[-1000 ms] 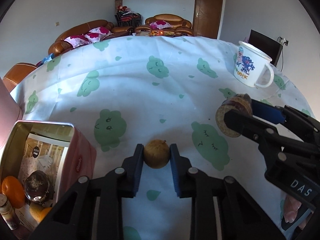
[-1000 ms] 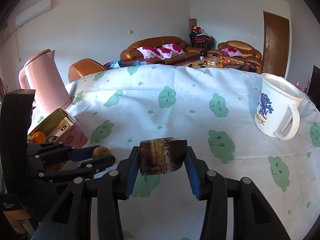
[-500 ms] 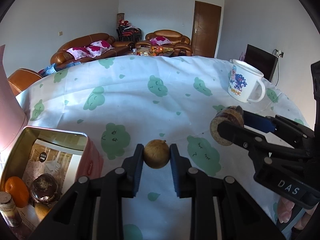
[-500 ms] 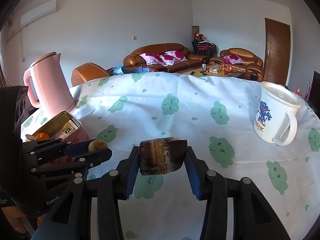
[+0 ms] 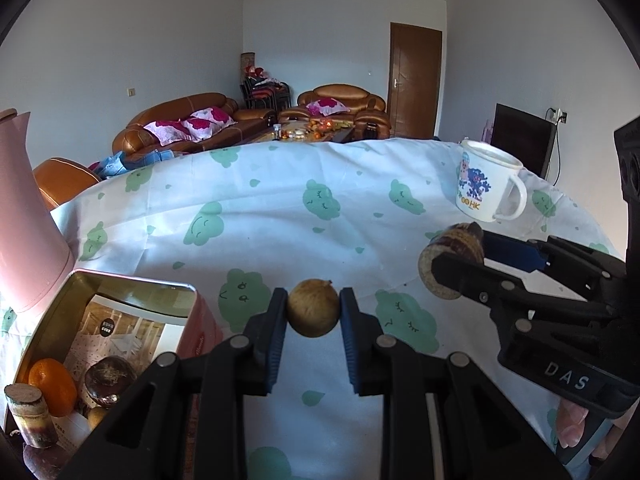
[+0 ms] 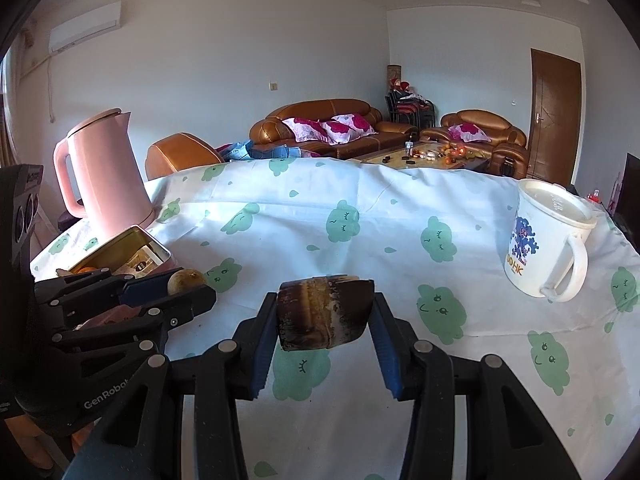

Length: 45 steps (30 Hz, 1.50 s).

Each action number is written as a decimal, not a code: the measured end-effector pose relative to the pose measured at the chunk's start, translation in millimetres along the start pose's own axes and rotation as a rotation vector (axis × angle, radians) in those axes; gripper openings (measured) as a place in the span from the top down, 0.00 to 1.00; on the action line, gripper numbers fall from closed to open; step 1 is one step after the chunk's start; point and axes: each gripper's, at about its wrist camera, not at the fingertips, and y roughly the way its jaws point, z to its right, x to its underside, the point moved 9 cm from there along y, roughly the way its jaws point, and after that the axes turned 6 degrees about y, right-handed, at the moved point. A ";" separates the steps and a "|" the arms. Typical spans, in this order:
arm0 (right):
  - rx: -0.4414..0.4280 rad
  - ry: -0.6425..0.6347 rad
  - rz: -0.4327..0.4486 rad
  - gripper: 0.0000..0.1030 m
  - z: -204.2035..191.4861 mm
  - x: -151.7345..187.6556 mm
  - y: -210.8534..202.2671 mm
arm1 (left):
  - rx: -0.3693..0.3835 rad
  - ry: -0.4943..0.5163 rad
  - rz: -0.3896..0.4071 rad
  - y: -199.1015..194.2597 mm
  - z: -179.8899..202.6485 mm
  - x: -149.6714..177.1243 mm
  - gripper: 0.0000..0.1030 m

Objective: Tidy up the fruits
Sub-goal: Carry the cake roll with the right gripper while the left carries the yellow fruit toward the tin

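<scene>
My left gripper (image 5: 313, 312) is shut on a small round brown fruit (image 5: 313, 307) and holds it above the tablecloth. My right gripper (image 6: 325, 314) is shut on a short dark sugarcane piece (image 6: 324, 312), also held above the table. In the left wrist view the right gripper (image 5: 456, 268) sits to the right with the cane piece (image 5: 450, 256). In the right wrist view the left gripper (image 6: 188, 286) sits to the left with the brown fruit (image 6: 186, 280). An open pink tin (image 5: 140, 292) at lower left holds an orange (image 5: 52, 386), a dark round fruit (image 5: 108, 376) and a cane piece (image 5: 30, 414).
A pink kettle (image 6: 102, 172) stands behind the tin (image 6: 120, 252) at the left. A white cartoon mug (image 6: 548, 236) stands at the right; it also shows in the left wrist view (image 5: 486, 186). The table carries a white cloth with green clouds (image 5: 320, 208).
Both grippers have risen and tilted up with their fruit still held; more of the room shows. The tin looks closer in the left wrist view.
</scene>
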 end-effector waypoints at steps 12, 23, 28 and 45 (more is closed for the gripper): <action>0.005 -0.007 0.044 0.55 -1.1 -3.6 -8.0 | -0.022 -0.001 0.048 -9.7 -2.1 -2.9 0.73; 0.014 -0.020 0.102 0.55 -3.2 -7.5 -18.5 | -0.038 -0.006 0.091 -18.5 -4.6 -5.9 0.73; 0.017 -0.026 0.117 0.55 -4.1 -8.6 -21.2 | -0.039 -0.008 0.106 -21.3 -4.8 -6.7 0.73; 0.023 -0.040 0.188 0.55 -6.7 -11.9 -34.8 | -0.049 -0.002 0.159 -32.3 -5.6 -9.5 0.73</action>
